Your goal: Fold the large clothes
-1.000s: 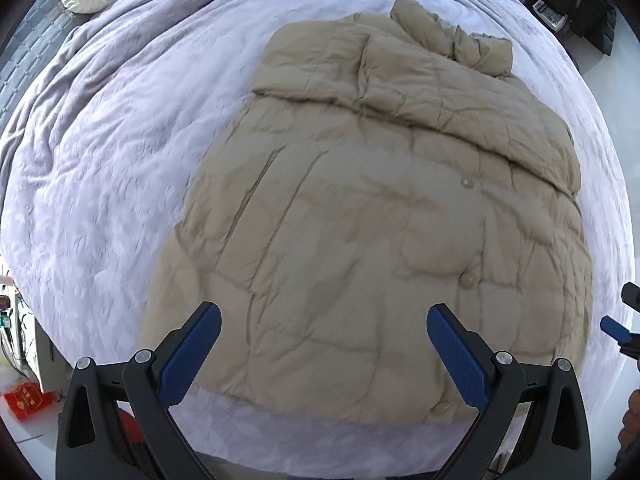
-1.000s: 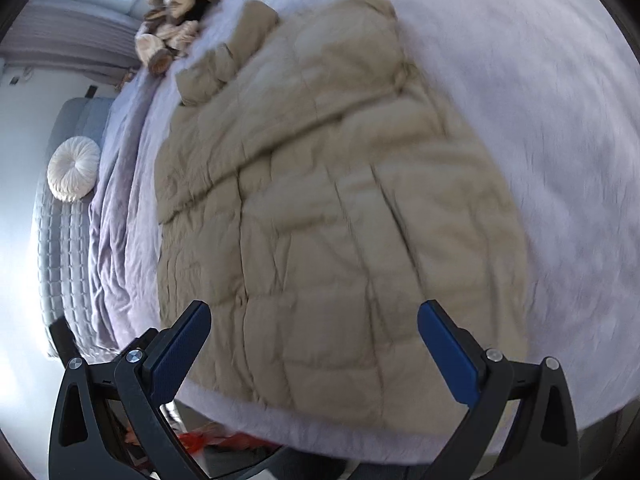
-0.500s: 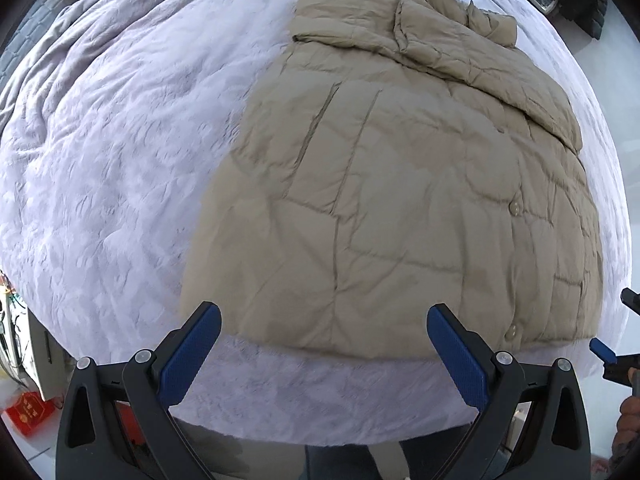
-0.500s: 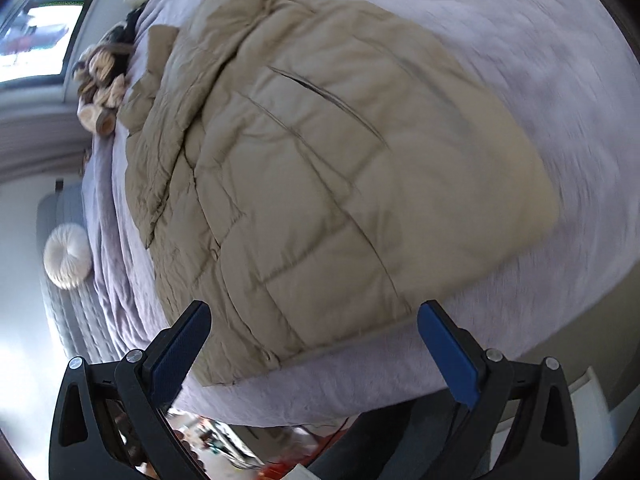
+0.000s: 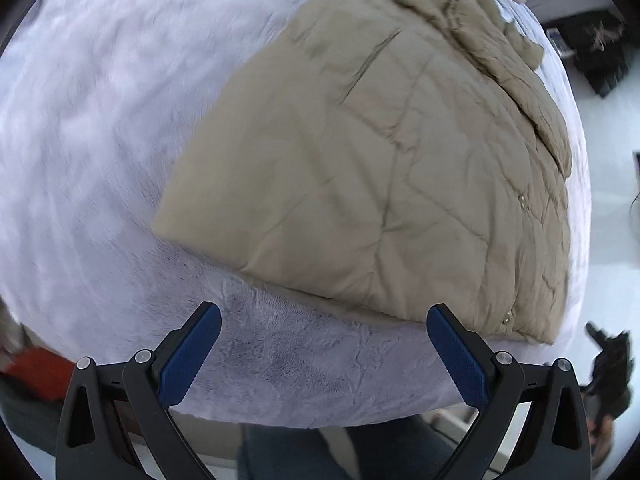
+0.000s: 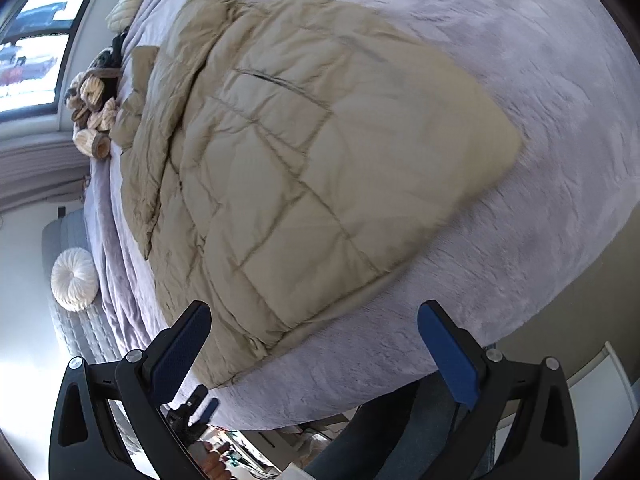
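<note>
Left wrist view: the left gripper (image 5: 324, 354) hangs over the near edge of the bed (image 5: 100, 128), its jaws spread wide with nothing between them; the blue pads (image 5: 188, 360) frame only lavender plush bedcover. The beige quilted puffer jacket (image 5: 360, 168) lies flat on the cover, filling the picture from the centre out to 1 and 3 o'clock. Its hem runs just beyond the jaws, apart from them, with one hem corner at about 9 o'clock of centre. A slanted pocket slit (image 5: 370, 62) shows at 12 o'clock, and two snap buttons (image 5: 522, 200) sit along the front edge at 3 to 4 o'clock. A folded sleeve and the rumpled collar bunch toward 1 o'clock. At 4 o'clock, at the frame's rim, a dark blurred shape appears to be the other tool in a hand. At 6 o'clock, a person's blue-trousered legs show below the mattress edge.

Right wrist view: the right gripper (image 6: 312, 356) likewise stands wide open and empty, above the bed's edge. The jacket spreads from the centre toward 11 o'clock, its hem corner near the left pad, not touching it. A pile of plush toys (image 6: 94, 116) rests on the bed at 10 o'clock beside the jacket's collar end, under a window (image 6: 32, 52). A round white pleated cushion (image 6: 74, 280) sits at 8 o'clock on a grey quilted surface. The left gripper's blue tips peek in at 7 o'clock, held in a hand.
</note>
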Demonstrator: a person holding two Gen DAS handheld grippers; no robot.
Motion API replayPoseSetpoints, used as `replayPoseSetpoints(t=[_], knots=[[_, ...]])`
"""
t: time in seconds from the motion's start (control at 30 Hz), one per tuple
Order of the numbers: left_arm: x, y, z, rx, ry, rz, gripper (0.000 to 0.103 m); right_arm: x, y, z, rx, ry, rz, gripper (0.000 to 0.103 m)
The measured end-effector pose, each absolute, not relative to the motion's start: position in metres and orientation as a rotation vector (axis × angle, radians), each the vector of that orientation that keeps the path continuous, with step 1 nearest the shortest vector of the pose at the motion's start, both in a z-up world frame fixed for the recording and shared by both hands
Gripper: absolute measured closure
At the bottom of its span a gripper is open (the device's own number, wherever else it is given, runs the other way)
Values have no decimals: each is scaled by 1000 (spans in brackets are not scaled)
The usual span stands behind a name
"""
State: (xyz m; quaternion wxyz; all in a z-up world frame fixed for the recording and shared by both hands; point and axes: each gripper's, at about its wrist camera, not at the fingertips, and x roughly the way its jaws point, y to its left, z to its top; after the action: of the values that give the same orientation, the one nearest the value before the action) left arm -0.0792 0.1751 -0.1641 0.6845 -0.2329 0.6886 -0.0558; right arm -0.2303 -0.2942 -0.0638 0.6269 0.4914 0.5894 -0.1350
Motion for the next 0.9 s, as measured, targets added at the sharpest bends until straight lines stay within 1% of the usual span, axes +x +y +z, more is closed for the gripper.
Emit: replayPoseSetpoints(t=[0.13,0.23,0.5,0.7,0.73,0.77,0.8,0.83,0.87,0.9], knots=[[-74,172,-189,-661,1568,-157,0,-243,-299,-73,1167,1345,-342,0],[-66,165,-195,-699,1551,-164,0,-248,-304,-81,1202,1334,-357,0],[-45,158,-196,-731,1533,-186,0,-241,-314,-104,1317,1224,-368,0],[-36,149,-197,-682,1532,-171,0,-224,-315,-127,1397,1182,-346,0],[-36,150,-196,-677,1531,-163,5,-222,-316,-128,1403,1181,-333,0],[-35,150,-196,-674,1531,-156,13,-219,-316,-128,1407,1177,-324,0],[-35,151,-195,-674,1531,-155,18,-218,-316,-128,1413,1168,-317,0],[-34,152,-195,-679,1527,-156,34,-218,-317,-127,1426,1153,-309,0],[-33,155,-195,-698,1523,-170,55,-218,-319,-127,1443,1138,-300,0],[-31,157,-195,-728,1520,-192,65,-218,-320,-128,1457,1129,-295,0]])
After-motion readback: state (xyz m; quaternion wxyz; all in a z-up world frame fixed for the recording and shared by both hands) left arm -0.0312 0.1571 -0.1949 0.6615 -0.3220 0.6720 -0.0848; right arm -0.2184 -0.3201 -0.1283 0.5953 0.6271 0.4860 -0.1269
